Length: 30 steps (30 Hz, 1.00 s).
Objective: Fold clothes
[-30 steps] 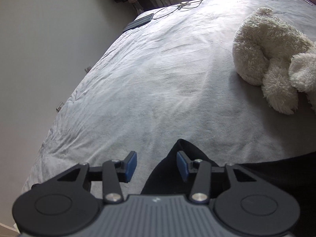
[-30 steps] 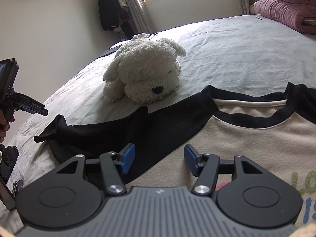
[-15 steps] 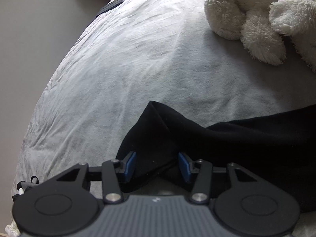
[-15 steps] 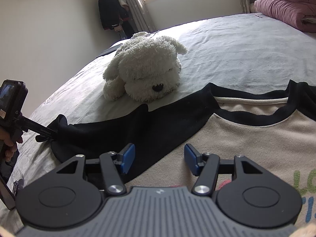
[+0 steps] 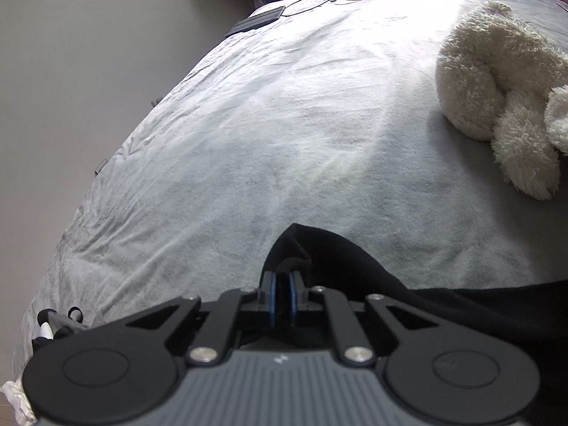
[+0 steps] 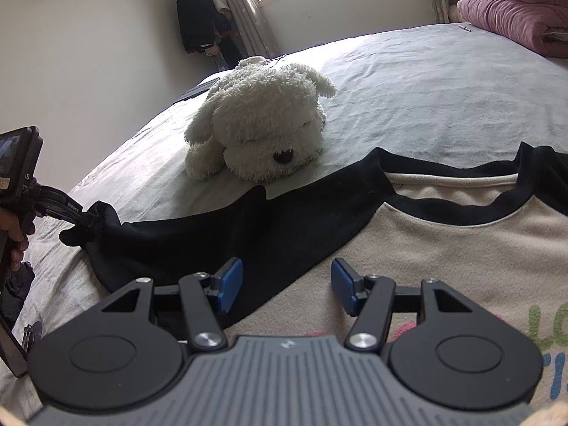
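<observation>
A beige shirt (image 6: 461, 248) with black collar and black sleeves is spread flat on a grey bedsheet (image 6: 426, 88), filling the lower right of the right wrist view, with coloured letters seen at the right edge. Its black sleeve (image 6: 213, 238) is stretched toward the left of that frame, where the cuff is pinched by the left gripper (image 6: 80, 218), held by a hand (image 6: 16, 238) at the left edge. In the left wrist view the same gripper (image 5: 281, 298) is seen at bottom centre with its 2 blue pads (image 5: 271, 298) pressed together on a fold of the black cloth (image 5: 355, 266). The right gripper (image 6: 287, 285) is seen at lower centre of its own view, its 2 blue pads (image 6: 230, 284) held wide apart with nothing between them, above the seam where black sleeve meets beige front. A white plush dog (image 6: 262, 131) is lying on the sheet just beyond the sleeve. A purple blanket (image 6: 514, 17) is seen at upper right and dark clothes (image 6: 197, 17) are hung by the window at upper centre.
</observation>
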Each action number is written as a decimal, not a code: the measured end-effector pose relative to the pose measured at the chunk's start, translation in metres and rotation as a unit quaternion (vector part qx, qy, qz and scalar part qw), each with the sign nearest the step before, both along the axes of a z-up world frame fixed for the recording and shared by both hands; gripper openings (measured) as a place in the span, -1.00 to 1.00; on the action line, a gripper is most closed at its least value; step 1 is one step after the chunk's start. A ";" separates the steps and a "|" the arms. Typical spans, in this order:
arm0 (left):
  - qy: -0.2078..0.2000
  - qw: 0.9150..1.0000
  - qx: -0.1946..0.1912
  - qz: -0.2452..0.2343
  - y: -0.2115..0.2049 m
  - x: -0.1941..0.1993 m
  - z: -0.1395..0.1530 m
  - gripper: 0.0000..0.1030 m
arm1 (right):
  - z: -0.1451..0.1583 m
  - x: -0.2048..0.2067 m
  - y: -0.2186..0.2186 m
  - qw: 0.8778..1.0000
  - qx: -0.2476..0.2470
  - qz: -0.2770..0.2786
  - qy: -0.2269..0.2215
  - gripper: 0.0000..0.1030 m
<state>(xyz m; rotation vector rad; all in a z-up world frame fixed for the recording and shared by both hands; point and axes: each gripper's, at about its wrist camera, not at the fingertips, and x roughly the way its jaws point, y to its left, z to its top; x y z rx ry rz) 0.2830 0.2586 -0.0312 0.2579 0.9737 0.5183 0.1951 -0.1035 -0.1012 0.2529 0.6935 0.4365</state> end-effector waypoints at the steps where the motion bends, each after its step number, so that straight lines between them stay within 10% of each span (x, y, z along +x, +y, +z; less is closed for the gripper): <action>1: -0.001 1.000 0.009 0.001 0.004 0.005 0.005 -0.85 | 0.000 0.000 0.001 1.000 -0.002 0.000 -0.001 0.15; 9: -0.010 0.996 0.070 0.045 0.041 0.034 0.020 -0.77 | -0.001 -0.002 0.004 1.000 -0.018 0.001 -0.006 0.16; 11: -0.006 0.995 0.081 0.063 0.053 0.037 0.020 -0.30 | -0.001 -0.002 0.005 1.000 -0.021 0.001 -0.007 0.16; 17: 0.005 0.991 -0.046 0.122 0.089 0.020 0.024 -0.06 | -0.001 -0.003 0.009 0.999 -0.031 0.002 -0.010 0.16; 24: -0.038 0.944 -0.217 0.246 0.128 -0.012 0.001 -0.07 | 0.001 -0.005 0.011 0.999 -0.033 0.007 -0.012 0.16; 30: -0.070 0.922 -0.249 0.288 0.131 -0.020 -0.017 -0.72 | 0.002 -0.005 0.010 0.999 -0.031 0.005 -0.014 0.16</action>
